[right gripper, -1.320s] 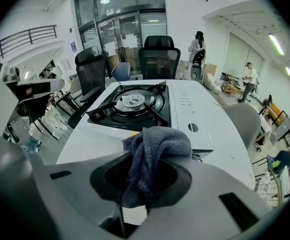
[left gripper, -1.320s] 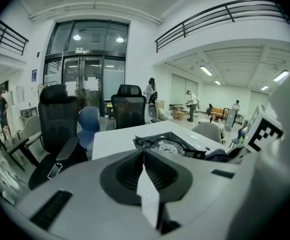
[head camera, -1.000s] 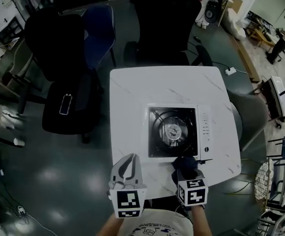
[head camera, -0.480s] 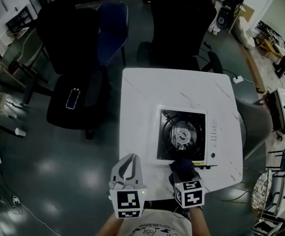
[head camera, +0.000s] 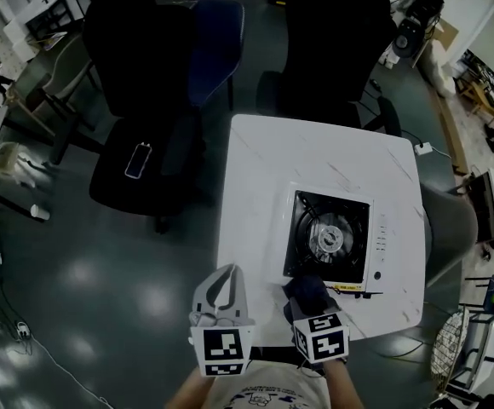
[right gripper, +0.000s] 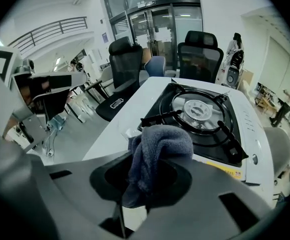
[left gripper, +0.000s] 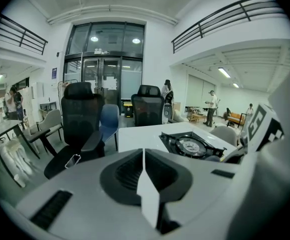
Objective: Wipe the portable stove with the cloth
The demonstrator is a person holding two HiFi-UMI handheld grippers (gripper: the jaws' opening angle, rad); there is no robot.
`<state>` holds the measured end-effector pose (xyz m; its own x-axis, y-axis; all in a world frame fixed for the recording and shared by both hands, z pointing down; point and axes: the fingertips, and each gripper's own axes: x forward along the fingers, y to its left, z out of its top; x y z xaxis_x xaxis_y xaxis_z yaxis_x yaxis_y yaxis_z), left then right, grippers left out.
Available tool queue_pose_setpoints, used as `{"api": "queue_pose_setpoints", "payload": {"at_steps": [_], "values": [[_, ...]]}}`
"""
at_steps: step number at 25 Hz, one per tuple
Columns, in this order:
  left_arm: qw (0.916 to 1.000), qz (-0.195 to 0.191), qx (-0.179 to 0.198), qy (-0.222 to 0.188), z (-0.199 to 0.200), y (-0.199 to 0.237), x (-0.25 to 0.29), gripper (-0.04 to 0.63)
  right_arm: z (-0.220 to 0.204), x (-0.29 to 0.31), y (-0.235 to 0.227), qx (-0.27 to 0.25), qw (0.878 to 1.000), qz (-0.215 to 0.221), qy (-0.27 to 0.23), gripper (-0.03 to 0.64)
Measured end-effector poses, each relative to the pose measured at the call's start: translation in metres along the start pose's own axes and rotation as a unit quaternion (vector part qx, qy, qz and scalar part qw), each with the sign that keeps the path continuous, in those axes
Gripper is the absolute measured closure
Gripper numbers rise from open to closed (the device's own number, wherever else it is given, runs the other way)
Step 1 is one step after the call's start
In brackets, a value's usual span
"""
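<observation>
The portable stove (head camera: 335, 239) sits on the right half of a white marble-look table (head camera: 272, 169); it has a black burner well and a white control strip on its right side. In the right gripper view the stove (right gripper: 203, 118) lies just ahead. My right gripper (head camera: 308, 293) is shut on a dark blue cloth (right gripper: 157, 154), which bunches out of the jaws at the stove's near left corner. The cloth (head camera: 307, 290) shows as a dark lump there. My left gripper (head camera: 220, 292) hangs off the table's near left edge, jaws shut and holding nothing; its own view shows the stove (left gripper: 192, 144) to the right.
Black office chairs (head camera: 140, 83) stand at the far and left sides of the table; a phone (head camera: 136, 160) lies on the left chair's seat. A blue chair (head camera: 217, 32) stands behind. A grey chair (head camera: 447, 224) is at the table's right. A power strip (head camera: 423, 149) lies on the floor.
The head view has swung, so the table and stove now sit further right and lower. The right gripper with the cloth stays at the stove's near left corner. The left gripper has held still.
</observation>
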<state>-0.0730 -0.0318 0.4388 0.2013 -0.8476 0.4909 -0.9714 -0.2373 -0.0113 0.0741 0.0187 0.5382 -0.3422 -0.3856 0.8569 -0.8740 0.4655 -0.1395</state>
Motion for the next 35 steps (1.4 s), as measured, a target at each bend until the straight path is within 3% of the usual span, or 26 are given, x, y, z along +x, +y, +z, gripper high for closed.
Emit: {"api": "queue_pose_setpoints", "payload": {"at_steps": [13,23,35], "values": [[0.9994,0.031,-0.017,0.004,-0.012,0.020,-0.010,0.574,0.014,0.019,0.062,-0.064,0.995,0.073,0.011,0.540],[0.9988,0.040,-0.026,0.006,-0.013,0.029,-0.011,0.574,0.041,0.029,0.075,-0.068,0.993,0.094,0.008,0.540],[0.9979,0.055,-0.035,0.008,-0.013,0.042,-0.007,0.573,0.074,0.047,0.069,-0.103,0.990,0.089,0.023,0.540]]}}
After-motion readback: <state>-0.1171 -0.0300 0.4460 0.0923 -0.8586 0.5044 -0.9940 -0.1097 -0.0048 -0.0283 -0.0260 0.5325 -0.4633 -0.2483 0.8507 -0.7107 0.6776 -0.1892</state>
